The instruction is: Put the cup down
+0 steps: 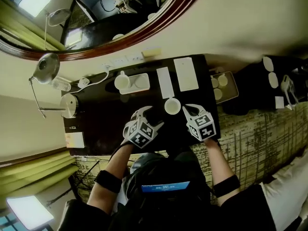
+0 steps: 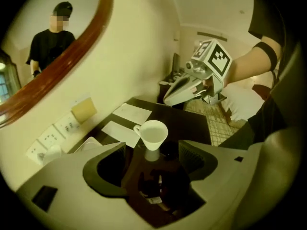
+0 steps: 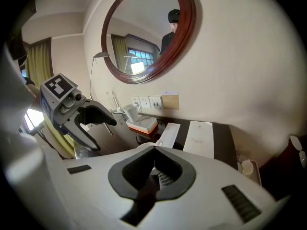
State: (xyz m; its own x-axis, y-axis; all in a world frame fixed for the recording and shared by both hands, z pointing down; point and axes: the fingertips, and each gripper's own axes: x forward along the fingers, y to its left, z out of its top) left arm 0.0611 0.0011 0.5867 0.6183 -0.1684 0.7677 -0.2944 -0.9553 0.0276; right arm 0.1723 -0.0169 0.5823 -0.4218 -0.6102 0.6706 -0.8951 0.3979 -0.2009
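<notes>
Cup (image 1: 172, 106): we saw it standing upright on the dark table (image 1: 101, 121), just above the middle of the head view, with no tool touching it.
Place among neighbours: it sat just below the narrow white sheet (image 1: 165, 82), well apart from the tray (image 1: 144, 89) at upper left that carried a second cup (image 1: 122, 81).
Done: we judged the put-down complete, since the cup rested on its own base and stood free.
Left to do: as far as we could tell, nothing but drawing both tools clear without knocking it.
Left gripper (image 1: 153, 117): its jaws stood well apart with nothing between the pads. In the left gripper view the cup showed beyond the tips, centred in the gap and clear of both.
Right gripper (image 1: 188, 109): its jaws were together at the tips and held nothing. It sat just to the right of the cup, apart from it.
Pose: both forearms rose from the lower edge of the head view. Each tool sloped down toward the tabletop, one on either side of the cup.
Risk: we reckoned the left jaws, lined up on the cup, could nudge it if pushed forward.
</notes>
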